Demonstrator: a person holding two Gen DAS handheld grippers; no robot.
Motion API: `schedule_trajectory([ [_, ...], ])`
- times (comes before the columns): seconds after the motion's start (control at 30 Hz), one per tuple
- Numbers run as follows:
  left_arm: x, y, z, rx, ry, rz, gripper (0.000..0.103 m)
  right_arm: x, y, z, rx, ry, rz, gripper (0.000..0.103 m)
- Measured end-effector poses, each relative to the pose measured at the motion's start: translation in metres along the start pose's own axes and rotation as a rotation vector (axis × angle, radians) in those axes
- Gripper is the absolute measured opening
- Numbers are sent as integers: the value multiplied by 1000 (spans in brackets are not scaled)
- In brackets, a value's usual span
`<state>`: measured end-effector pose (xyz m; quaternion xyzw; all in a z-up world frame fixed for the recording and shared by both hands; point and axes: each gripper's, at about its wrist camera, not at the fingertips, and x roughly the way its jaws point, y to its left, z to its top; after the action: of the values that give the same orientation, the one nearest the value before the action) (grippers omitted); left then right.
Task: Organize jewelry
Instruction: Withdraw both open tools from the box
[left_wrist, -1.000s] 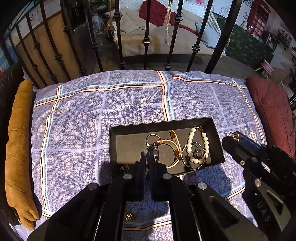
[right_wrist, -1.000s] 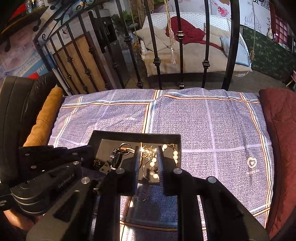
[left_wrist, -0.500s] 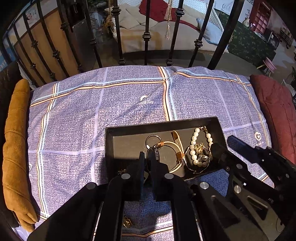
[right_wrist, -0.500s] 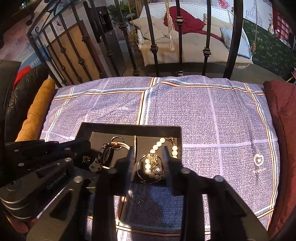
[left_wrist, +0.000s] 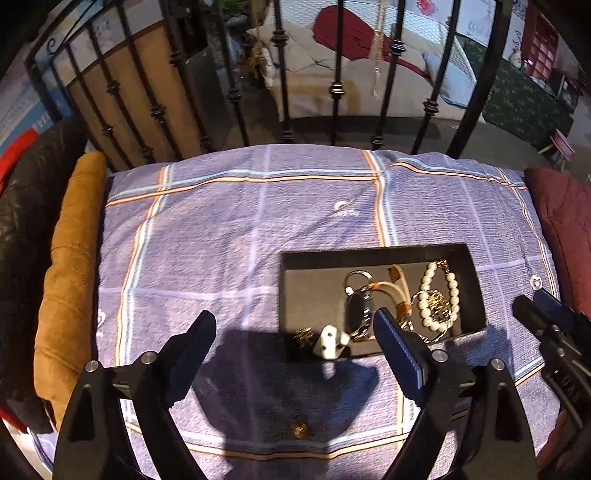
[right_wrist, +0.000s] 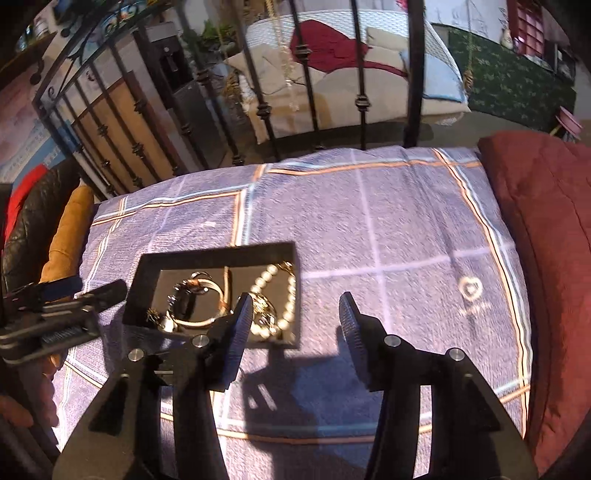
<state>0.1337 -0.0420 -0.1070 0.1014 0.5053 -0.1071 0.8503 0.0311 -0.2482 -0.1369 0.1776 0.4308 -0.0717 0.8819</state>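
Both pairs of jaws have just been opening and now stand spread with nothing between them: the left gripper (left_wrist: 295, 332) wide, the right gripper (right_wrist: 295, 314) about half as far. A second ago the left one was shut over the near edge of the black tray (left_wrist: 380, 251); now a small white-and-silver piece (left_wrist: 330, 341) lies at that edge, let go.

Most of the jewelry looks gathered already — a dark watch (left_wrist: 358, 314), a gold bangle (left_wrist: 400, 291) and a pearl bracelet (left_wrist: 439, 295) lie together in the tray. One small gold piece (left_wrist: 299, 430) sits out on the checked bedspread (left_wrist: 203, 240), near the front edge, so I judge the job close to done but not finished.

Room is generous: the bedspread is bare to the left and behind the tray. The iron bed rail (left_wrist: 336, 92) stands well back, a brown cushion (left_wrist: 70, 277) borders the left side and a red one (right_wrist: 546, 240) the right. The tightest spot is the tray itself, with a gripper on each side of it.
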Motion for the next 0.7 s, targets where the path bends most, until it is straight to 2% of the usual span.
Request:
schedule_trajectory([
  [0.17,-2,27,-29,-52,39,33,86,-3,-7,-24,9,39,-8,49],
  [0.37,6,43,-66,-64,97,56,86,17,28,-50,-51,91,32,49],
  [0.57,13,45,-73,-43,95,60,86,38,62,-61,-77,122,49,49],
  [0.7,15,49,-72,-50,91,48,86,51,72,-65,-99,143,24,49],
])
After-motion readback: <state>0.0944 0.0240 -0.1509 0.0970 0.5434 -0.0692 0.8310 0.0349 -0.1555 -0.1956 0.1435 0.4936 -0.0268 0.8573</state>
